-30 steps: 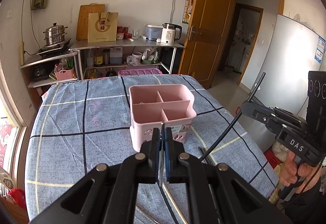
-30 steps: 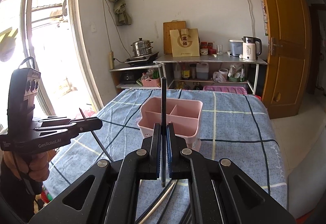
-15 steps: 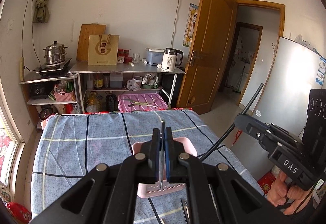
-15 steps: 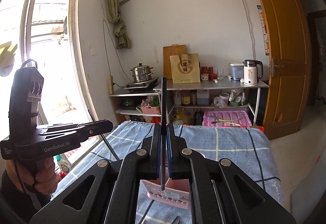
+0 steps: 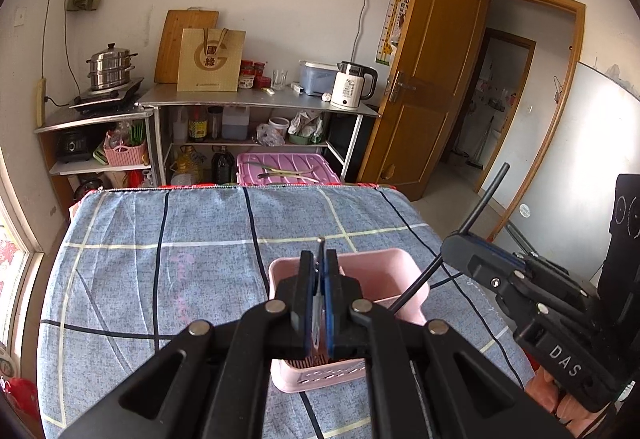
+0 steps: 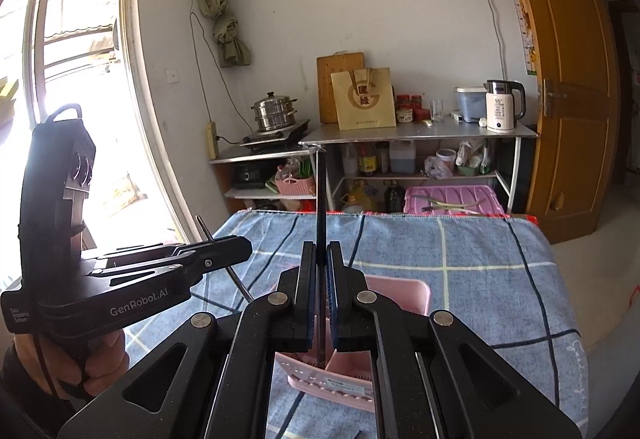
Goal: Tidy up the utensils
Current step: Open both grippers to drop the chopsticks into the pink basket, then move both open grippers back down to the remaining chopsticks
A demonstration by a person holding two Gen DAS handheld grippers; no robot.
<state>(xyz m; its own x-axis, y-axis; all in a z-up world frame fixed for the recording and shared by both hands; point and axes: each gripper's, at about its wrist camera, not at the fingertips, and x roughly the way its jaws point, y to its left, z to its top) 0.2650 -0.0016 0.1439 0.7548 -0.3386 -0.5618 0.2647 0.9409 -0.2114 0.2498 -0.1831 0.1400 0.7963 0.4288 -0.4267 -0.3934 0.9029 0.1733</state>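
Observation:
A pink divided utensil caddy stands on the blue checked tablecloth; it also shows in the right wrist view. My left gripper is shut on a thin silver utensil that stands upright above the caddy. My right gripper is shut on a black chopstick, held upright over the caddy. In the left wrist view the right gripper holds that chopstick slanting down towards the caddy's right side. The left gripper shows in the right wrist view.
Metal shelves with a kettle, steamer pot and bottles stand beyond the table's far edge. A pink crate sits below them. An open wooden door is at the right. A window is at the left.
Both grippers tilted up and then dipped again over the last second, so the caddy went low in view. Both stay shut on their utensils above the caddy.

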